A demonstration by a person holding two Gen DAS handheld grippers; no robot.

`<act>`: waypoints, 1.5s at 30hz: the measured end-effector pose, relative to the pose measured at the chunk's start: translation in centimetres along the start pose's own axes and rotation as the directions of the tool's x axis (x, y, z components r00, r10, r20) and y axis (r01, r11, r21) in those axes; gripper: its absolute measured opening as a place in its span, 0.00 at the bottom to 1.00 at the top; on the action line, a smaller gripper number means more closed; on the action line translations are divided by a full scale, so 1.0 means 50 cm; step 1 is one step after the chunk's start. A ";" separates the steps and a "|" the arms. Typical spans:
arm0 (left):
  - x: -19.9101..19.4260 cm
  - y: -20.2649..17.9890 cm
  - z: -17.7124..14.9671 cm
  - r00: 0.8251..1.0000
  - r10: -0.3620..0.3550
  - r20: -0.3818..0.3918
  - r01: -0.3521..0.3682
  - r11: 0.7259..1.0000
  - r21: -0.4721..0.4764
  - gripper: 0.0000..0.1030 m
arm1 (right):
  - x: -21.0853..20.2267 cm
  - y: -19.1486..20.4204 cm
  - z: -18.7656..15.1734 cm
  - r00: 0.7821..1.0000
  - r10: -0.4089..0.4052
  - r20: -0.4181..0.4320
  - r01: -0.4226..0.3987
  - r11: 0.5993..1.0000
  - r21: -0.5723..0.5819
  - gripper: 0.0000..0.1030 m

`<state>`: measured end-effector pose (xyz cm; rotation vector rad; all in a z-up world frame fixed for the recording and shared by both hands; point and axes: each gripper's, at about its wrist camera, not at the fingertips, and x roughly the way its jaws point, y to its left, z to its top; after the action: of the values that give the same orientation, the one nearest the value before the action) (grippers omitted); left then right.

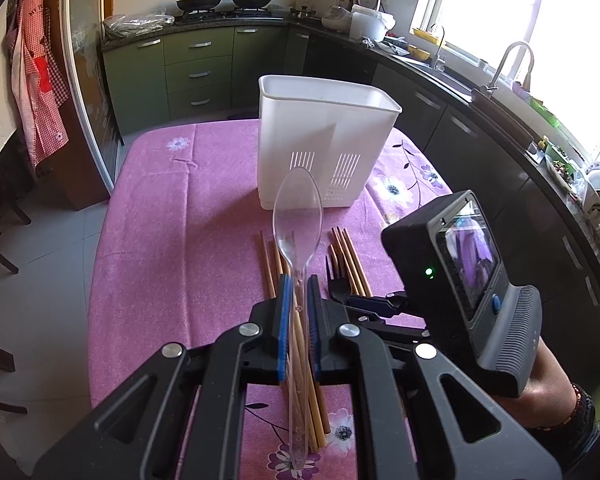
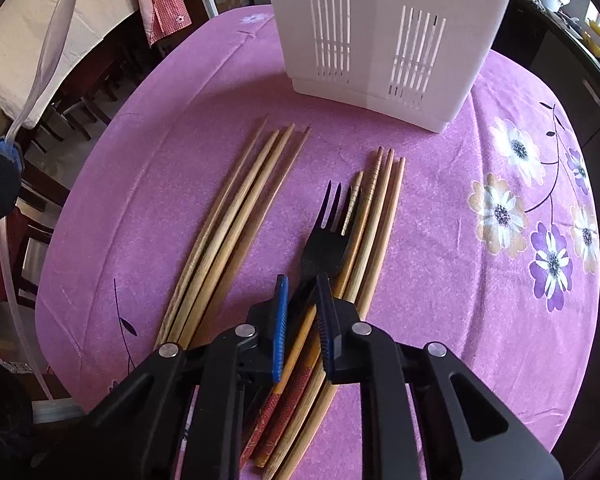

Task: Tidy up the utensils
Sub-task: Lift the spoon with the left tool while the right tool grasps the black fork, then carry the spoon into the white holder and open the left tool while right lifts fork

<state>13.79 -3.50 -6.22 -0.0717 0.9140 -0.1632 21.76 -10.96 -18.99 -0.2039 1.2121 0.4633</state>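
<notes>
Two utensils are already gripped here, so the whole thing hinges on how each one lines up with the white caddy at the far end of the worktop. A clear plastic spoon is clamped by its handle in the left gripper, bowl pointing up and away, with its long axis aimed pretty much straight at the caddy's slotted front wall. A black fork is caught at the neck by the right gripper, whose blue pads look closed onto it; the tines point toward the caddy too, though the fork is seen lying low on the chopsticks, not lifted clear as far as can be told. Chopsticks are spread in two bundles on the purple cloth, all running lengthwise toward the caddy, one bundle each side of the fork. The spoon looks closer to being dropped in, since it's held high and its bowl already overlaps the caddy in the left wrist view. The caddy's open top is what has to be cleared, so both utensils probably need raising and tipping handle-down or bowl-down over the rim.
</notes>
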 end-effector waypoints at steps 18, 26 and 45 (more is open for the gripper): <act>-0.008 -0.010 0.007 1.000 0.008 0.015 -0.008 1.000 0.013 0.08 | 0.008 -0.011 0.011 0.993 0.111 0.040 -0.112 0.993 0.024 0.09; -0.037 -0.003 0.048 0.996 0.002 0.084 -0.002 1.000 -0.004 0.08 | -0.075 -0.074 -0.035 0.943 0.247 0.222 -0.274 0.956 0.104 0.08; -0.057 -0.074 0.347 0.908 -0.029 0.419 0.023 1.000 0.019 0.08 | -0.190 -0.190 -0.064 0.843 0.299 0.447 -0.393 0.910 0.132 0.08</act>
<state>25.40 -6.80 7.07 -0.1020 0.4805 -0.1708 20.68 -22.87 -12.11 0.3046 0.8629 0.6484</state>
